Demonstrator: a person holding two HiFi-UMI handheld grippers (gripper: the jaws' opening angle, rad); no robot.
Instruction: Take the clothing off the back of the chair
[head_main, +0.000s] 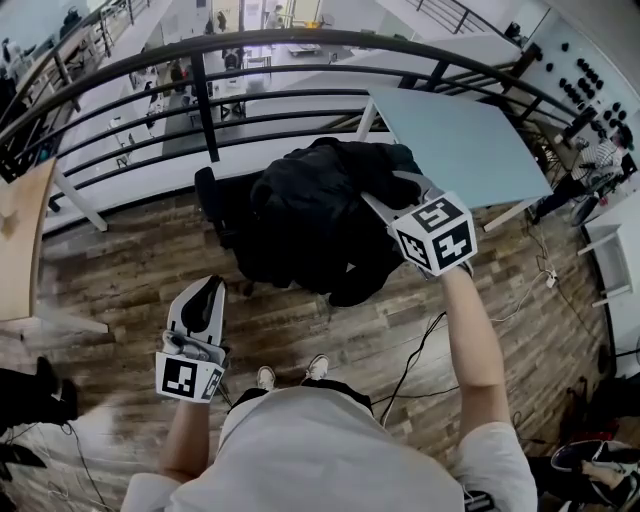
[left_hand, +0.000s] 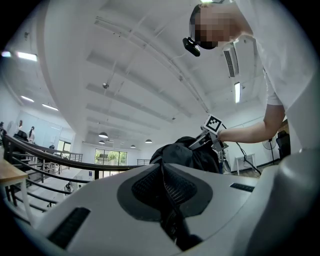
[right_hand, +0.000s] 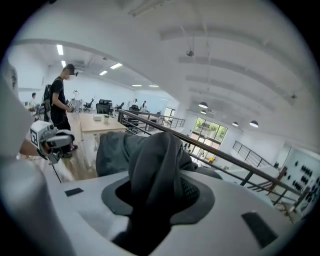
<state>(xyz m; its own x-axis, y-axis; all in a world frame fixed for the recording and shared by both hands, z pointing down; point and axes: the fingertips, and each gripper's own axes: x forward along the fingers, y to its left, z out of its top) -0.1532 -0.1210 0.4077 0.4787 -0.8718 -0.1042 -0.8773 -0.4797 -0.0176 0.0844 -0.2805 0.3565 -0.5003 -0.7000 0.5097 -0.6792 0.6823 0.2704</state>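
In the head view I see only a dark edge of the chair (head_main: 207, 200); the jacket (head_main: 320, 215) covers the rest. The fingertips of the right gripper (head_main: 384, 190) are buried in that cloth. In the right gripper view a fold of jacket fills the jaw gap and hides the pads. The picture's left edge cuts off the wooden table (head_main: 20, 240).

Open-plan office, mezzanine railing (head_main: 320, 36), desks (right_hand: 100, 123)
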